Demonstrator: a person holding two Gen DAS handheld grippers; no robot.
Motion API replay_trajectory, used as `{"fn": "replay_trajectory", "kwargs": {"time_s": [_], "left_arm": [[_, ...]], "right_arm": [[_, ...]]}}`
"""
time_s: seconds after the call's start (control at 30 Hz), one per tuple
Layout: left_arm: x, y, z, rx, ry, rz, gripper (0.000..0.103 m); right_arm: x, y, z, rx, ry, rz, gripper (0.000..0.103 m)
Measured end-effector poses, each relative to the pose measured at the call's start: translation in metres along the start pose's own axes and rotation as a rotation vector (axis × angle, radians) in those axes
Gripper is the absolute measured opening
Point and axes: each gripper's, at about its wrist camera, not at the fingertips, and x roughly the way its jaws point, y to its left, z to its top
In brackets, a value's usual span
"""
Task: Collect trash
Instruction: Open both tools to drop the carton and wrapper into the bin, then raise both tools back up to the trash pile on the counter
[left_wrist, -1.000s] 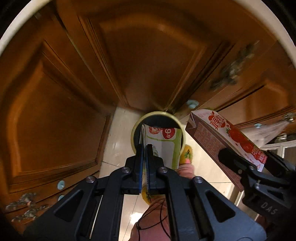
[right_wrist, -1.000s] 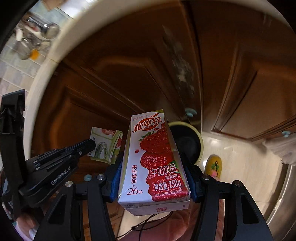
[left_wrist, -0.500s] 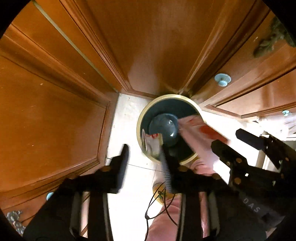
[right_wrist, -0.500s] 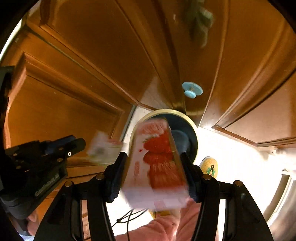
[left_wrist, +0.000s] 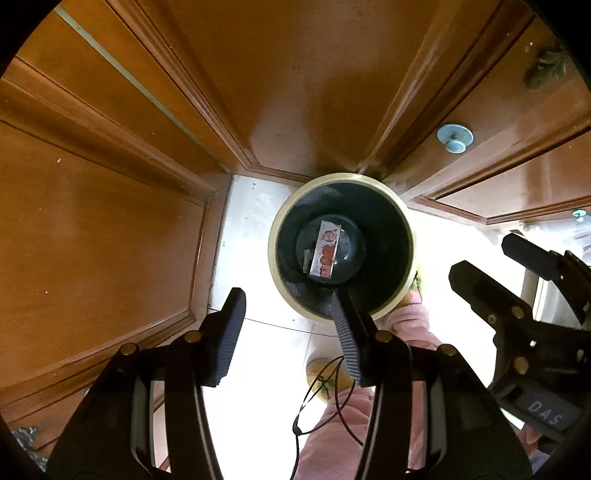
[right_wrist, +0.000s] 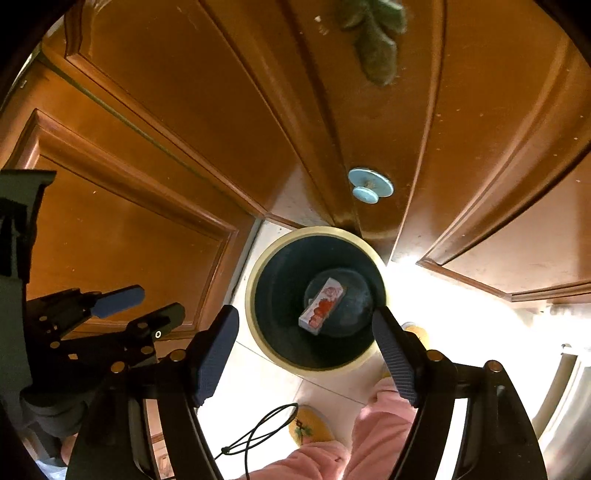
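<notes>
A round bin with a cream rim (left_wrist: 274, 236) (right_wrist: 252, 299) and dark inside stands on the pale floor by the cabinet doors. A strawberry milk carton (left_wrist: 325, 249) (right_wrist: 322, 306) lies at its bottom; a second flattened carton (left_wrist: 306, 260) peeks out beside it in the left wrist view. My left gripper (left_wrist: 288, 310) is open and empty, held above the bin's near rim. My right gripper (right_wrist: 306, 332) is open and empty, straight over the bin. The right gripper also shows in the left wrist view (left_wrist: 491, 266), and the left gripper in the right wrist view (right_wrist: 144, 304).
Brown wooden cabinet doors (left_wrist: 110, 221) (right_wrist: 147, 221) with pale blue knobs (left_wrist: 455, 138) (right_wrist: 370, 186) surround the bin on three sides. The person's pink trouser legs (right_wrist: 376, 424) and yellow slippers (right_wrist: 310, 424) are just below the bin. A black cord (left_wrist: 325, 398) hangs in front.
Both grippers opened and let go of their cartons, which dropped into the bin. Both grippers now point more steeply down over it.
</notes>
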Motion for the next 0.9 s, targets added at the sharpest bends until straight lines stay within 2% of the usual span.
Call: {"fn": "replay_trajectory", "kwargs": {"time_s": [0.2, 0.4, 0.6, 0.9], "left_arm": [[-0.008, 0.002, -0.002, -0.014, 0.002, -0.009, 0.045], [-0.043, 0.002, -0.009, -0.008, -0.001, -0.015, 0.045], [-0.133, 0.006, -0.020, -0.026, -0.052, -0.038, 0.045], [-0.295, 0.016, -0.026, -0.032, -0.235, -0.070, 0.045]], "right_arm": [[-0.016, 0.000, -0.004, 0.003, 0.007, -0.004, 0.076], [-0.048, 0.006, -0.005, 0.018, 0.010, 0.009, 0.076], [-0.109, 0.029, -0.002, 0.000, 0.003, 0.019, 0.076], [-0.266, 0.076, 0.012, -0.076, -0.139, 0.046, 0.076]]}}
